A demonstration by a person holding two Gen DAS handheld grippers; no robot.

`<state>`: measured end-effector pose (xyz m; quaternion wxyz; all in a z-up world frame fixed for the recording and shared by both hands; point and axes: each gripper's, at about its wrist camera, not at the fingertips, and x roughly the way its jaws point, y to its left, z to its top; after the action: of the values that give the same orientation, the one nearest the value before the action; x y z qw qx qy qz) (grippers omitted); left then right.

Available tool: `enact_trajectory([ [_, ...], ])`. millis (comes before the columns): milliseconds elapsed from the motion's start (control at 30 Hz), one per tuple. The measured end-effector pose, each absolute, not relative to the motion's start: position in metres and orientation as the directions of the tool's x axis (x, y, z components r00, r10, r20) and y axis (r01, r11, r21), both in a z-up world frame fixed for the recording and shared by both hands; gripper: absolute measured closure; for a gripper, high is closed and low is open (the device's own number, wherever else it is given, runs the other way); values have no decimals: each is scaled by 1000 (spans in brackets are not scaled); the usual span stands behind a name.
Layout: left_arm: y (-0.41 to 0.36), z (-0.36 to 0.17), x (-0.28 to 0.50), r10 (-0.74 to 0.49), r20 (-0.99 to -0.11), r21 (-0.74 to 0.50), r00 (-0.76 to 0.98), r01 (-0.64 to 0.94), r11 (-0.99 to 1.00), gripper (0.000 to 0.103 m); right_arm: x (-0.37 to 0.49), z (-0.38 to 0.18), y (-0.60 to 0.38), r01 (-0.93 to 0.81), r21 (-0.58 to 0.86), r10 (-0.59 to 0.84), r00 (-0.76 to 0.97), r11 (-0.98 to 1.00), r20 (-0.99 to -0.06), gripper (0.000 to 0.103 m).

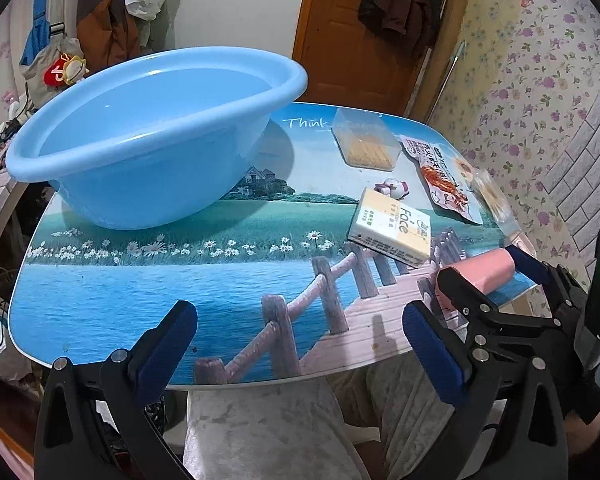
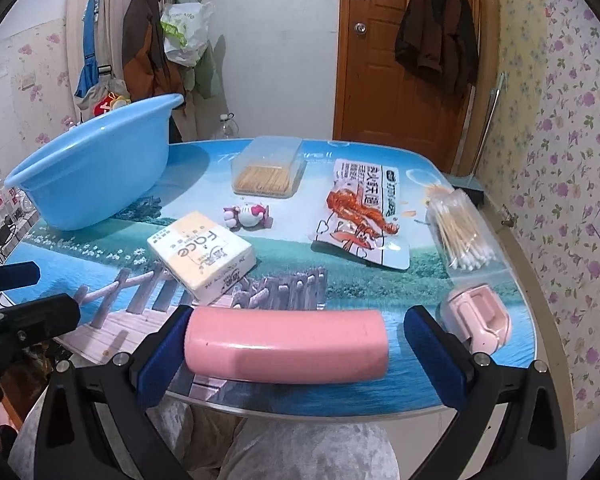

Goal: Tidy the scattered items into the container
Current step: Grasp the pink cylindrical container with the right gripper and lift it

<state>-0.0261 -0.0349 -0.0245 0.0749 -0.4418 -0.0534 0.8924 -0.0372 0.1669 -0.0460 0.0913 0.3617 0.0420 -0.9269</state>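
At the near edge of the table (image 2: 260,168), the right claw (image 2: 300,344) straddles a pink case (image 2: 286,346) lying crosswise between its fingers. Left pad looks to touch the case end; right pad shows a gap, so fingers are apart and not yet clamped. The left claw (image 1: 300,340) hovers wide apart over the near table edge, holding nothing.

Step in hand, as I judge it: grasp the case, carry it to the blue basin (image 1: 152,132) at the far left of the table. Close on the ends evenly, since a long smooth body may pivot or slip; lift clear before swinging left, passing above the tissue pack (image 2: 202,254); release low over the basin.

Still scattered: toothpick box (image 2: 268,170), cat figurine (image 2: 248,216), snack packet (image 2: 360,216), cotton swab bag (image 2: 460,232), pink clip-like gadget (image 2: 476,320) just beside the right finger.

Unclear: basin interior is only partly visible, appears bare; whether the case rests on the table or is raised cannot be told; case underside hidden; swab bag heavily glared in the left view.
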Motion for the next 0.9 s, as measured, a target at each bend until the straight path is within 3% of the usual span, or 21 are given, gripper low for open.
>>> enact_trajectory([
  [533, -32, -30, -30, 178, -789, -156, -588, -88, -984, 0, -44, -55, 165, 224, 12, -167, -687, -975, -708, 7],
  [600, -31, -30, -29, 179, -789, -155, -588, -91, -984, 0, -43, -55, 164, 235, 16, -178, -688, -972, -703, 14],
  [900, -28, -29, -29, 178, -788, -151, -590, -95, -984, 0, -41, -52, 169, 248, 54, -215, -688, -967, -693, 15],
])
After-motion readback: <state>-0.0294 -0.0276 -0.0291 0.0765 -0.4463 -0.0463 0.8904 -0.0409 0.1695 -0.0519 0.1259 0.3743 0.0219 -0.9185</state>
